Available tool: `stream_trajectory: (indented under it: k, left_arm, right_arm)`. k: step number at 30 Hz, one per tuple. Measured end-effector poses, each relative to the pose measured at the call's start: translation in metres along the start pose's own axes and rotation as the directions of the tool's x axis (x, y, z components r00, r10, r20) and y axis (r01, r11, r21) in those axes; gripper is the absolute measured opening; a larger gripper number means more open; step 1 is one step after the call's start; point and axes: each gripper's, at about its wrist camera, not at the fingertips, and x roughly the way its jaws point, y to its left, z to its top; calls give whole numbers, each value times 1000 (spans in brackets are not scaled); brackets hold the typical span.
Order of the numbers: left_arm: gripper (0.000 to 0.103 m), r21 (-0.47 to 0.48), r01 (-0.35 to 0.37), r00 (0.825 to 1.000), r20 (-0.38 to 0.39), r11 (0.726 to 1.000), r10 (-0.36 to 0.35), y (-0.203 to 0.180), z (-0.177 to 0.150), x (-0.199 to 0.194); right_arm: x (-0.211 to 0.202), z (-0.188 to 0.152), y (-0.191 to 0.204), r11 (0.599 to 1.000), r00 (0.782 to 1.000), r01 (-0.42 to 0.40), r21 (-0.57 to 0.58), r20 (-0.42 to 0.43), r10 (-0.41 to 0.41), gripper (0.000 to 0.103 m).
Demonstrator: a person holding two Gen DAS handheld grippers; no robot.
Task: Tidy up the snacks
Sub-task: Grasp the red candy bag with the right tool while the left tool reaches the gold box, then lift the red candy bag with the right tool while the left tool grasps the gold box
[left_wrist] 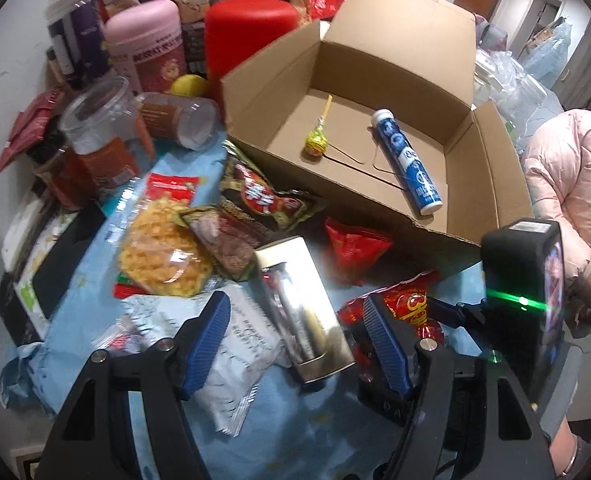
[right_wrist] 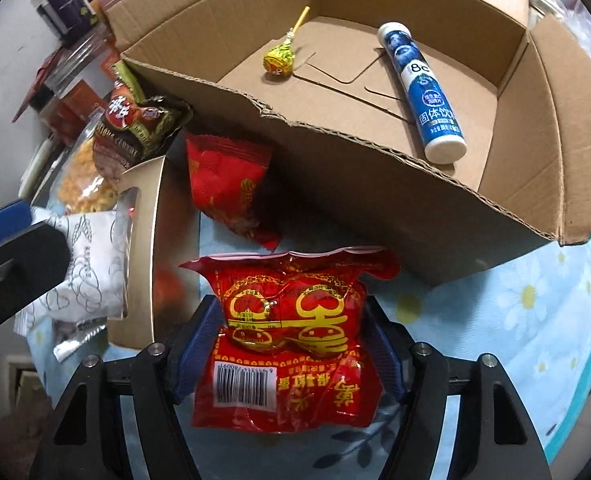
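Snacks litter the surface below the cardboard box [right_wrist: 375,184]. The red packet [right_wrist: 291,344] — barcode and gold characters — sits low centre between the right gripper's [right_wrist: 291,354] fingers, seemingly pinched. The left gripper's [left_wrist: 299,344] fingers stand spread around a silver box [left_wrist: 303,312]. Inside the box lie a lollipop [right_wrist: 279,62] and a blue tube [right_wrist: 427,92] marked "8".

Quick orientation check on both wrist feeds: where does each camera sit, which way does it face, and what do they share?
Left wrist: on the left gripper, angled steeply down at a gold box between its fingers; the right gripper's body and a pink sleeve show.
Right wrist: on the right gripper, angled down at a red snack bag between its pads; the left gripper's fingertip shows at left.
Shared: cardboard box, lollipop, blue tube.
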Motion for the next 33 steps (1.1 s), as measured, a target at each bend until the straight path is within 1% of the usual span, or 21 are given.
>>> stream_trajectory:
  k: [2, 5, 9, 11, 17, 18, 19, 20, 21, 24, 26, 27, 33]
  left_arm:
    - [69, -1, 4, 1000, -29, 1000, -5, -3, 0, 9]
    - [69, 22, -22, 998, -53, 1000, 23, -8, 0, 21]
    - [69, -1, -22, 996, -91, 1000, 21, -9, 0, 37]
    - [66, -14, -17, 994, -109, 1000, 15, -9, 0, 44]
    - [65, 19, -35, 992, -119, 999, 37, -19, 3, 56]
    - [58, 29, -45, 992, -117, 999, 48, -21, 3, 58]
    - [47, 37, -59, 991, -117, 998, 63, -22, 5, 60]
    - [43, 46, -74, 989, -121, 996, 79, -23, 5, 62]
    - [40, 46, -68, 989, -127, 997, 73, -24, 5, 64]
    - [37, 58, -59, 990, -127, 997, 66, -27, 6, 64]
    - [37, 70, -51, 990, -131, 996, 60, -31, 4, 63]
    - [37, 76, -44, 989, -137, 996, 54, -34, 2, 64]
    - [37, 103, -25, 984, -170, 994, 43, -49, -16, 61]
  right_arm:
    - [-2, -4, -9, 1000, 1000, 0, 6, -5, 0, 68]
    - [-4, -7, -22, 1000, 1000, 3, 18, -16, -3, 68]
    - [-8, -12, -37, 1000, 999, -7, 25, -33, 8, 68]
    - [-10, -13, -46, 1000, 999, -14, 20, -37, 15, 68]
    - [-11, -17, -67, 1000, 999, -23, 12, -45, 23, 68]
    - [-11, -18, -70, 1000, 999, -22, 11, -45, 23, 68]
    - [-13, -17, -64, 1000, 999, -22, 10, -45, 22, 68]
    - [-13, -18, -65, 1000, 999, -22, 9, -45, 22, 68]
    - [-13, -18, -67, 1000, 999, -23, 7, -45, 23, 68]
    - [-16, -20, -67, 1000, 999, -23, 2, -45, 23, 68]
    - [-10, -18, -51, 1000, 999, -20, 0, -46, 20, 68]
    - [-10, -18, -51, 1000, 999, -20, -2, -47, 19, 68]
    - [-9, -21, -45, 1000, 998, -19, -6, -54, 18, 67]
